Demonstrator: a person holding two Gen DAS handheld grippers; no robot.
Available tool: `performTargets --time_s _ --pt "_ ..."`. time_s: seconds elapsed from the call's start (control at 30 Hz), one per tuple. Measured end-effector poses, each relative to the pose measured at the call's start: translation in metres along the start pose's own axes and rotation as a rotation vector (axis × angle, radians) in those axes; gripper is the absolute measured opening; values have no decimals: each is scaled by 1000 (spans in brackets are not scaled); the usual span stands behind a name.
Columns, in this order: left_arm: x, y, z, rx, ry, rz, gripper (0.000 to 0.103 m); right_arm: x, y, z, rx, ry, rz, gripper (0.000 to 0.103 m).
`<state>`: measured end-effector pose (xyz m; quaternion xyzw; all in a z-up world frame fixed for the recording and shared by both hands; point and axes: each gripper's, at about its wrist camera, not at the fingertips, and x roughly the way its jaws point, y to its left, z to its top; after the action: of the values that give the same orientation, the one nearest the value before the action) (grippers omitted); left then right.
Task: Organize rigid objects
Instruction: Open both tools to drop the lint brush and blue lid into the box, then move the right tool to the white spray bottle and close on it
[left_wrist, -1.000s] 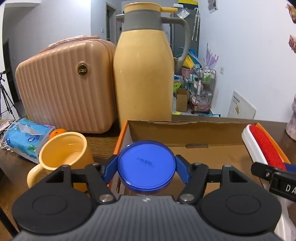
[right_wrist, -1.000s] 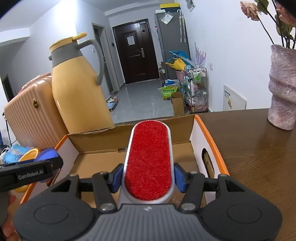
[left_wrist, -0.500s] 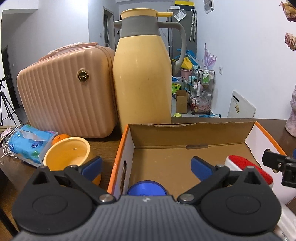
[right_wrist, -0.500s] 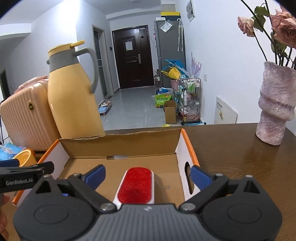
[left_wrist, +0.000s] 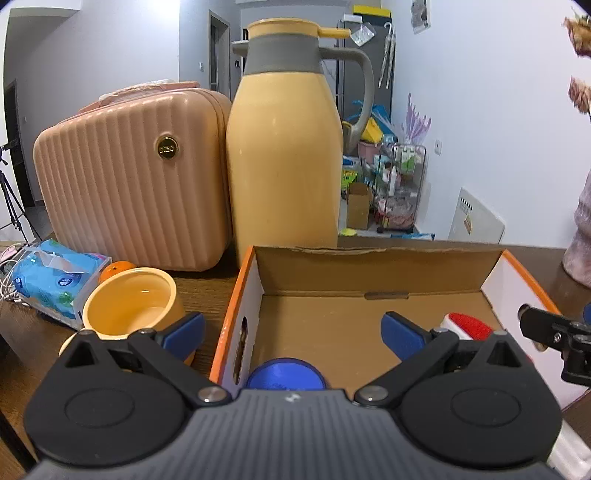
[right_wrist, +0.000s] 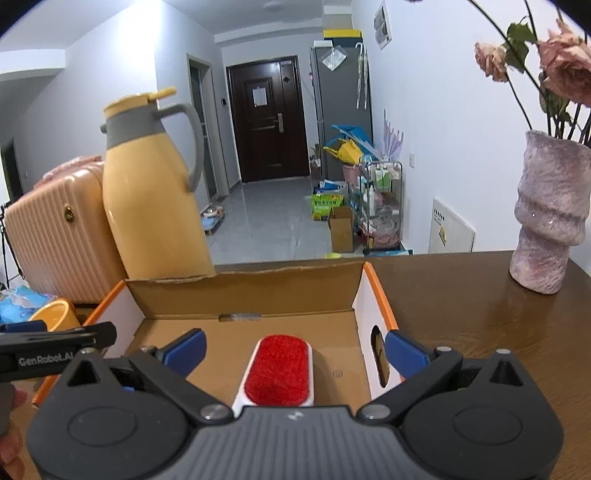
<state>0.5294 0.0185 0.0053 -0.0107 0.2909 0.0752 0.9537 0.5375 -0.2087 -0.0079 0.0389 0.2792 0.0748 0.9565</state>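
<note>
An open cardboard box (left_wrist: 369, 266) with orange rims sits on the wooden table; it also shows in the right wrist view (right_wrist: 243, 288). A blue-lidded jar (left_wrist: 285, 374) rests inside the box at its near left, partly hidden by my left gripper (left_wrist: 291, 330), which is open and empty above it. A red and white lint brush (right_wrist: 279, 371) lies in the box, below my right gripper (right_wrist: 293, 347), which is open and empty. The brush's tip also shows in the left wrist view (left_wrist: 466, 325).
A yellow thermos jug (left_wrist: 284, 147) and a pink ribbed case (left_wrist: 133, 177) stand behind the box. A yellow mug (left_wrist: 133, 304), an orange (left_wrist: 116, 267) and a blue tissue pack (left_wrist: 55, 280) lie to the left. A pink vase (right_wrist: 546, 218) with flowers stands on the right.
Both grippers opened and let go: the jar and the brush now lie in the box. Both grippers then drew back and up a little.
</note>
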Motion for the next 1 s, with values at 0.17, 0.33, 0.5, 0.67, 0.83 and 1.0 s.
performTargets --time_s 0.17,0.33,0.5,0.67,0.83,1.0 --pt "-11 2 -1 -15 -26 -5 103 -22 0 -3 -6 -45 12 103" --pt "-23 2 -11 -13 -39 -18 103 -45 0 -11 -15 -86 28 103" --pt "-41 5 -28 -23 -71 -41 103 -68 0 -26 -37 -131 31 103" --pt "-62 7 -47 -18 -99 -39 103 -91 -1 -43 -52 -165 28 103" --pt "-81 13 -63 -24 -110 -53 103 -116 -1 -64 -78 -187 22 103" --pt "-100 17 -80 -18 -108 -63 103 -137 -6 -90 -91 -201 15 103"
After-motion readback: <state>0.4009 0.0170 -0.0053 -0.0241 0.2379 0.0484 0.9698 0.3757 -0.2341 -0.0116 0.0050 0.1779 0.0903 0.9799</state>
